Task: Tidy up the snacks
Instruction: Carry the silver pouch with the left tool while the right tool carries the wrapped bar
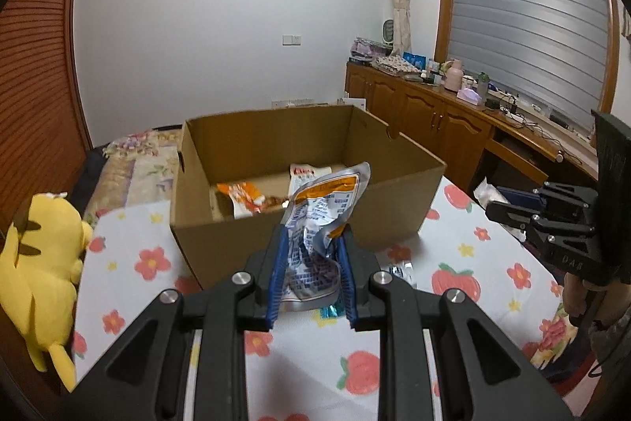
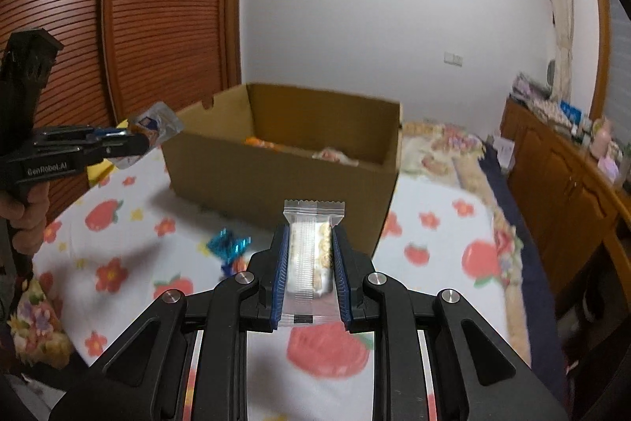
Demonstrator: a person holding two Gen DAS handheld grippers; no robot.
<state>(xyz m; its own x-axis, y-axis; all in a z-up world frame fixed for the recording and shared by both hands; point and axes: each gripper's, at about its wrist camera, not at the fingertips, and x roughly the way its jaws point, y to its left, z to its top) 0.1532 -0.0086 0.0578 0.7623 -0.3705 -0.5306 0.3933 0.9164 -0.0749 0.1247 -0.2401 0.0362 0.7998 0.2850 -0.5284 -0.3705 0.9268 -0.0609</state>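
Between the left gripper [image 1: 311,243] pads, a crumpled silver-orange snack pouch [image 1: 319,223].

Left gripper [image 1: 311,243]: black frame, blue ribbed pads; holds crumpled silver pouch [image 1: 323,219] with orange band, blue print.
Right gripper [image 2: 309,243]: same black and blue; holds clear packet [image 2: 311,251], white and tan bar inside.
Box [image 1: 276,235]: plain brown cardboard; orange-and-white packets [image 1: 244,198] inside.
Cloth [image 1: 473,263]: white, red strawberries, red and yellow flowers.
Plush toy [image 1: 39,263], nine o'clock: yellow, brown stripes.
Candy wrapper [image 2: 228,245], ten o'clock of right gripper: shiny blue.
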